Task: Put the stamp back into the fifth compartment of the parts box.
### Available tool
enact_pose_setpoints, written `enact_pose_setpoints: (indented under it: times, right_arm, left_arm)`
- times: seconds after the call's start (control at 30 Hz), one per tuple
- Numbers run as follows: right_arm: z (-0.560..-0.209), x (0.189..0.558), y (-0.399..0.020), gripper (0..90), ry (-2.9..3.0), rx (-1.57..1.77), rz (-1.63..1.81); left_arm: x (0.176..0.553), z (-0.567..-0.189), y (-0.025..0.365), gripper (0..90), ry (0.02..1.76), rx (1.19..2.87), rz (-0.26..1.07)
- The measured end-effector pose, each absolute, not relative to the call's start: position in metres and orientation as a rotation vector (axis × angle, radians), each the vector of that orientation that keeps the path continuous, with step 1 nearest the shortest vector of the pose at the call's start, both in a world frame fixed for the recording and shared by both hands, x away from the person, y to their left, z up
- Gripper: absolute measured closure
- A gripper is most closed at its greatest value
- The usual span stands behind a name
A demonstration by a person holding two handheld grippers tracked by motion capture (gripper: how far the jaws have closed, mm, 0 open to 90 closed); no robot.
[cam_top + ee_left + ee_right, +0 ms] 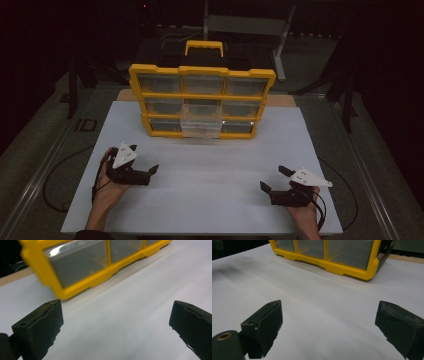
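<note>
Black jaws rise at the bottom of the left gripper view, spread wide with bare white table [130, 315] between them; the left gripper [116, 317] holds nothing. Its right jaw is cut off by the frame edge. Beyond, the yellow organizer [82, 288] fills the top, blurred, cropped to its lower corner and a few clear-fronted drawers whose contents cannot be made out.

Likewise the right gripper [329, 315] stands with jaws wide apart over the table [324, 297], pinching nothing, and sees the organizer [342, 267] from its other lower corner, with a dark side panel at the frame's right.

From the high view, the left gripper [145, 170] and right gripper [272, 180] sit near the table's front edge, well apart, each in a hand with the wrists cut off at the bottom. This view alone gives the whole organizer [202, 95]: three rows of three drawers, a yellow handle [204, 47] on top, standing at the far middle of the table [210, 200]. Its bottom middle drawer [201, 125] is pulled out forward; what lies inside is too dim to tell. The surroundings are dark.
</note>
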State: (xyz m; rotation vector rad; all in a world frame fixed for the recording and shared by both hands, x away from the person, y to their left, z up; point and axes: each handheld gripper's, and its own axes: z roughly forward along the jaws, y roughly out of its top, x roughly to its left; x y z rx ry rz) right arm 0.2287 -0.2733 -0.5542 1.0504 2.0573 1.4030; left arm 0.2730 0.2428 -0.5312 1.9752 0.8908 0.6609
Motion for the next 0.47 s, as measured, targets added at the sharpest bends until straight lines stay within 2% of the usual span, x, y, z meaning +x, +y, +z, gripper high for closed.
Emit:
enact_pose_setpoints:
  times: [0.23, 0.47]
  right_arm:
    - [-0.553, 0.223, -0.271, 7.2, 2.057, 1.036, 1.42]
    - [-0.552, 0.219, -0.271, 7.2, 2.052, 1.031, 1.414]
  left_arm:
    - [0.242, -0.532, 0.27, 0.1, 0.938, 1.825, 0.739]
    - [0.239, -0.539, 0.282, 0.1, 0.968, 1.821, 0.741]
